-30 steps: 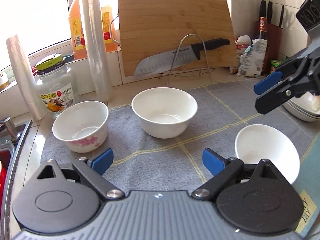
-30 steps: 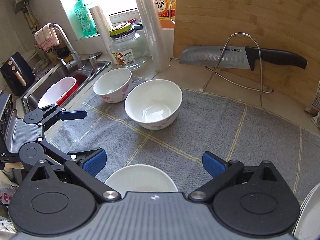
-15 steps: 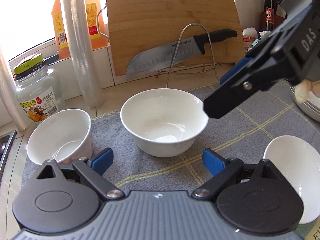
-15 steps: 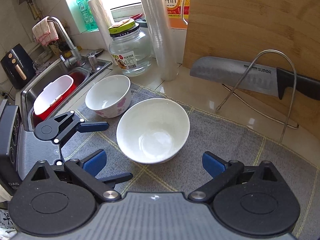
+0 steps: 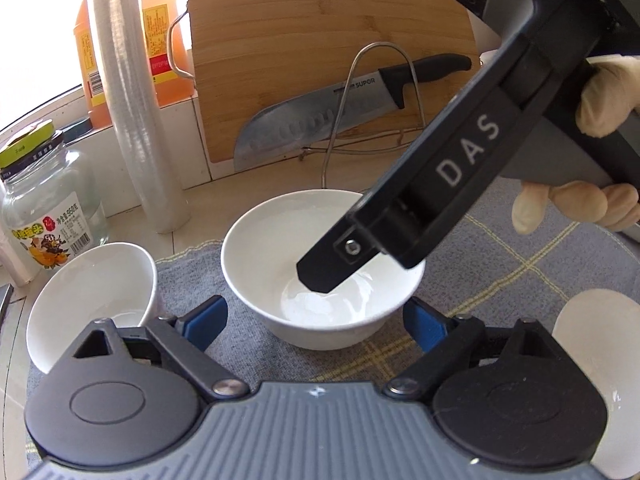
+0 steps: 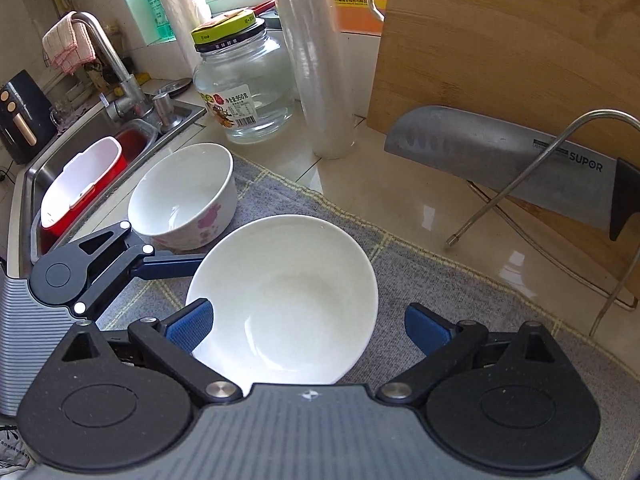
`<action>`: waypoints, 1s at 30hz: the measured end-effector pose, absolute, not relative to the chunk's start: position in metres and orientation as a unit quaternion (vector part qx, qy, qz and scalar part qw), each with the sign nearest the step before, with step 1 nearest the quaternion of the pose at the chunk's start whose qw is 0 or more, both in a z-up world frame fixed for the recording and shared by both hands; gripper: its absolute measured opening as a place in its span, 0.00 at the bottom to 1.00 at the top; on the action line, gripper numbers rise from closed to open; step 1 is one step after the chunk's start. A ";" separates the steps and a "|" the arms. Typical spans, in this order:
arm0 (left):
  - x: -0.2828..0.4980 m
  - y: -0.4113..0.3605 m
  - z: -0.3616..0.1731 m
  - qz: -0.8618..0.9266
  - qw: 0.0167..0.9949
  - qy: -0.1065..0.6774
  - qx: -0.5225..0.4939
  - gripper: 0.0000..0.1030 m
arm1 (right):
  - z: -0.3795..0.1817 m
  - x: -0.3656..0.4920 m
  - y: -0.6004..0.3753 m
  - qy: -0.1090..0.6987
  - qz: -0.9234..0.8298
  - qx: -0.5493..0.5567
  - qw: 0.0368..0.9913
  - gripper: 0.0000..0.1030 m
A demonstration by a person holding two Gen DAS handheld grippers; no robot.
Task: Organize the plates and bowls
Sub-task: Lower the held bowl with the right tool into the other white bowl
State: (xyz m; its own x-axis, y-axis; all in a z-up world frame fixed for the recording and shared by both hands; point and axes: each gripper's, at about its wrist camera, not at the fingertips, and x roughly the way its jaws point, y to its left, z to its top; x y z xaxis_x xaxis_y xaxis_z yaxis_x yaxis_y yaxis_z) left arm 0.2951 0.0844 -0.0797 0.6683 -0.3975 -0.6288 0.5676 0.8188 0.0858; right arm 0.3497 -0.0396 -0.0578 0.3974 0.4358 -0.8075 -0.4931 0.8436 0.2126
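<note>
A large plain white bowl [image 5: 320,292] [image 6: 288,292] stands upright on the grey mat. My left gripper [image 5: 316,324] sits low in front of it, jaws wide and closing, with the bowl's near wall between the blue pads [image 5: 208,320] and untouched. My right gripper [image 6: 308,328] hangs open over the same bowl. One of its fingers [image 5: 340,260] dips over the bowl's inside. A gloved hand [image 5: 600,100] holds it. A flowered bowl [image 5: 92,292] [image 6: 184,200] stands to the left. A shallow white dish [image 5: 592,340] lies at the right.
A cleaver [image 6: 500,160] rests on a wire rack [image 5: 372,92] against a wooden board [image 5: 320,40]. Behind the bowls stand a glass jar [image 6: 244,88], a roll of wrap [image 6: 316,60] and an orange bottle [image 5: 160,40]. At the left is a sink [image 6: 36,176] holding a red-and-white tub [image 6: 80,180].
Both grippers have come closer to the large bowl. The right gripper swung in from the right and now hangs over it. The shallow dish has slid toward the right edge of the left view.
</note>
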 end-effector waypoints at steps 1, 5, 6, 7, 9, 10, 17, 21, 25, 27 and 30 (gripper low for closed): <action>0.296 0.084 -0.080 -0.268 0.903 0.306 0.140 0.91 | -0.059 0.351 -0.038 0.474 0.279 -0.031 0.834 1.00; 0.298 0.083 -0.080 -0.276 0.900 0.310 0.136 0.87 | -0.063 0.356 -0.035 0.477 0.280 -0.038 0.832 1.00; 0.299 0.083 -0.080 -0.280 0.898 0.313 0.132 0.85 | -0.063 0.356 -0.036 0.477 0.282 -0.036 0.831 1.00; 0.299 0.083 -0.080 -0.279 0.898 0.313 0.131 0.85 | -0.064 0.357 -0.035 0.478 0.284 -0.035 0.831 1.00; 0.299 0.083 -0.080 -0.280 0.899 0.311 0.131 0.85 | -0.064 0.359 -0.035 0.478 0.287 -0.033 0.830 1.00; 0.299 0.083 -0.080 -0.281 0.899 0.311 0.131 0.85 | -0.064 0.359 -0.035 0.478 0.287 -0.034 0.830 1.00; 0.300 0.083 -0.080 -0.284 0.898 0.309 0.131 0.85 | -0.066 0.362 -0.031 0.479 0.296 -0.033 0.826 0.94; 0.299 0.083 -0.080 -0.284 0.898 0.309 0.132 0.85 | -0.067 0.363 -0.031 0.483 0.301 -0.027 0.822 0.88; 0.299 0.083 -0.080 -0.285 0.898 0.309 0.131 0.85 | -0.068 0.363 -0.030 0.486 0.294 -0.032 0.823 0.82; 0.300 0.083 -0.080 -0.285 0.898 0.309 0.131 0.85 | -0.068 0.364 -0.031 0.487 0.293 -0.029 0.822 0.81; 0.299 0.083 -0.079 -0.285 0.897 0.310 0.132 0.85 | -0.068 0.364 -0.031 0.488 0.293 -0.027 0.822 0.81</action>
